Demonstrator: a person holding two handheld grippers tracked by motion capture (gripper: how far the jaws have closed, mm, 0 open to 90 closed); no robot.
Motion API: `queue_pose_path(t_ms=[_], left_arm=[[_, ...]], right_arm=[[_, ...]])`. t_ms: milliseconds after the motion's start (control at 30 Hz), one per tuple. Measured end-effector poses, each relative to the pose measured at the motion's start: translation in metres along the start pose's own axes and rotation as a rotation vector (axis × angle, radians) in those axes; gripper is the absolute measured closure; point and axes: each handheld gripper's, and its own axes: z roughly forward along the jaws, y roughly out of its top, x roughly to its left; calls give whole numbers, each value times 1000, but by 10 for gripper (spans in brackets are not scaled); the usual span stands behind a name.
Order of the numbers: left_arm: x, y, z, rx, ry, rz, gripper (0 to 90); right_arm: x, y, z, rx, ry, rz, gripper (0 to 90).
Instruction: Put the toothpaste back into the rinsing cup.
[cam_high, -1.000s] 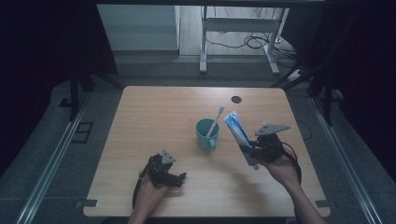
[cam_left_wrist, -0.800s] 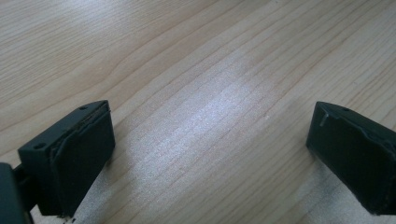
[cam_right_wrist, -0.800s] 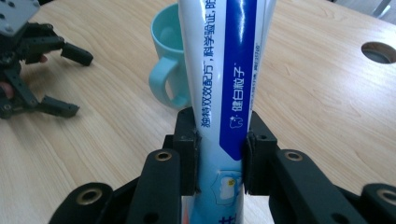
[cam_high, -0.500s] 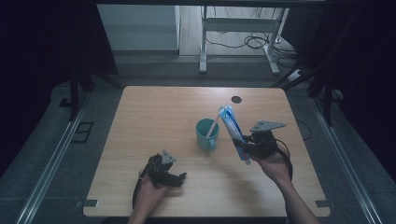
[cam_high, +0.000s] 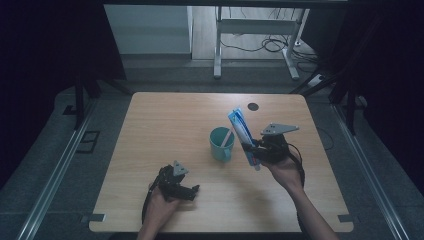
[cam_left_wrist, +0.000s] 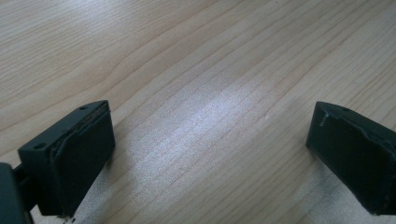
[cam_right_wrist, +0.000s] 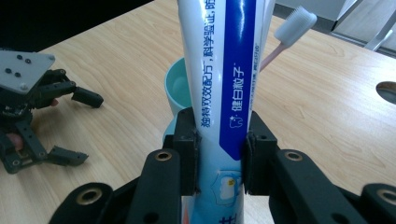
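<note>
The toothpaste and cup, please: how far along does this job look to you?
Done: the toothbrush already stands in the cup. In hand: the right gripper clamps the toothpaste, held just beside the cup. Left: getting the tube into the cup, probably. The left gripper rests open on the table.

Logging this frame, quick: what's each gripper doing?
Left gripper: open, holding nothing, low over the table.
Right gripper: shut on the toothpaste tube.

Only the cup (cam_high: 221, 142) stands mid-table (cam_high: 165, 120) — bare wood all round.
</note>
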Motion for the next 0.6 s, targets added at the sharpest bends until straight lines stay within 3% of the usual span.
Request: queue_pose_path(t_ms=[600], left_arm=[[0,0,0,1,1,1,12]], right_arm=[[-4,19,14,-44,-5,15,711]])
